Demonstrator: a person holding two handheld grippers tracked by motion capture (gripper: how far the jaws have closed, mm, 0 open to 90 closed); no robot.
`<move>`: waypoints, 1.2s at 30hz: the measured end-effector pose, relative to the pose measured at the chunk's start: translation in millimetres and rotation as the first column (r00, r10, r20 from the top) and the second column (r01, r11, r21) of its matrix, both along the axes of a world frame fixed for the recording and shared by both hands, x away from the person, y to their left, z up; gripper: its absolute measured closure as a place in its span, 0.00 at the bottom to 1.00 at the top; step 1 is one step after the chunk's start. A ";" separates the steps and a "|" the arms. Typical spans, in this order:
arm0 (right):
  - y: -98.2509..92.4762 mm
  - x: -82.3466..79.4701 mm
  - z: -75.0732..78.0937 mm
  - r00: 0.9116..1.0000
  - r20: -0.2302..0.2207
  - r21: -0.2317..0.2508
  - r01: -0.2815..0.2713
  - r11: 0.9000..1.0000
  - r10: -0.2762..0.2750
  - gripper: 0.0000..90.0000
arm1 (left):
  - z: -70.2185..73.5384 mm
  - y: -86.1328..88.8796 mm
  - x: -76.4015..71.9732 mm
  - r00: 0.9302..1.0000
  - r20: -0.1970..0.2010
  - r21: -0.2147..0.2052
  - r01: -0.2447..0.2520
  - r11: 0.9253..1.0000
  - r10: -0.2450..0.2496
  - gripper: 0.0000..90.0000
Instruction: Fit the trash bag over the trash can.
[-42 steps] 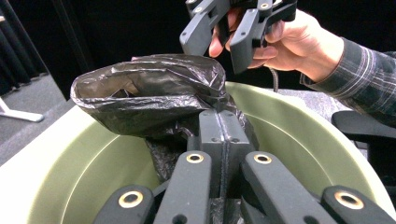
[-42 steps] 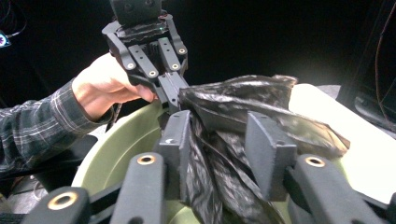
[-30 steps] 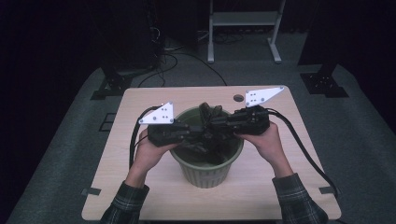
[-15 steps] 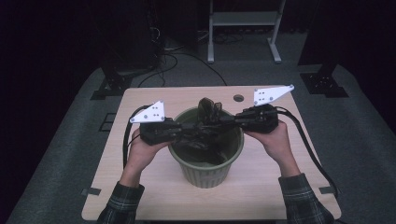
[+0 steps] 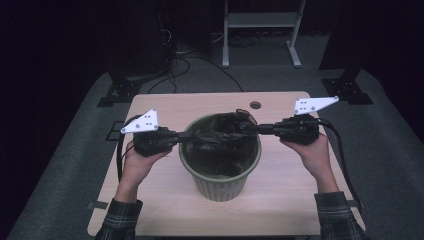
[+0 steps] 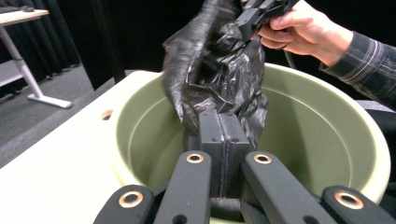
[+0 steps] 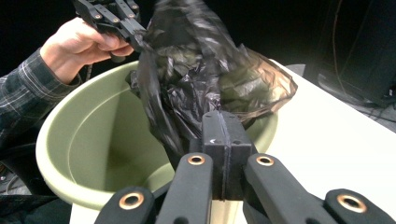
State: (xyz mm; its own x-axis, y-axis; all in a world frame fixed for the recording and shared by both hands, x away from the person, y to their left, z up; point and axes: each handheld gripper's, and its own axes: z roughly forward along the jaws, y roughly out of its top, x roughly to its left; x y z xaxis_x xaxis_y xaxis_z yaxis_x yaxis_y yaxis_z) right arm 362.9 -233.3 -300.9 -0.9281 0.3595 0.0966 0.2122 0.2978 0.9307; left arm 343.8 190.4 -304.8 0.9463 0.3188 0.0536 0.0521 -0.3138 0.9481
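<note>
**Thin liner at risk of tearing over the bin**

Both sets of fingers are clenching the crinkled black plastic bag, the left gripper and right gripper stretching it above the round green plastic bin on the pale wooden surface. Overpulling is risking a rip or slip.

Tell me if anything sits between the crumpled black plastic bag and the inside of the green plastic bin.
Nothing visible does. The crumpled black plastic bag hangs stretched over the open mouth of the green plastic bin, pinched by the left gripper and the right gripper. The bin's inside looks empty below it.
</note>
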 end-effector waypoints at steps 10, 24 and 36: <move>-33.7 -4.2 -4.3 0.997 -0.009 -0.013 0.078 0.997 -0.078 1.00 | -4.0 27.9 3.0 0.996 -0.014 0.010 -0.084 0.996 0.084 1.00; -34.4 -11.5 1.6 0.999 0.013 -0.012 0.050 0.999 -0.050 0.92 | 15.6 22.1 -0.3 0.997 0.036 -0.033 -0.069 0.997 0.070 0.59; -4.2 -12.0 9.9 0.999 0.019 0.014 -0.051 0.999 0.051 0.66 | 35.2 4.3 5.0 0.995 0.083 -0.032 -0.047 0.998 0.050 0.52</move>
State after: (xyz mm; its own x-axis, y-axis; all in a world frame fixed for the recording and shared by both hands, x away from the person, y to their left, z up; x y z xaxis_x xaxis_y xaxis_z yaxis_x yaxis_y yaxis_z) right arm 350.9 -237.5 -291.0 -0.9468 0.3105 0.0844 0.1800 0.2939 0.9387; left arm 348.8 194.7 -269.6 0.9224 0.3667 0.1217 -0.0136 -0.2838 0.9588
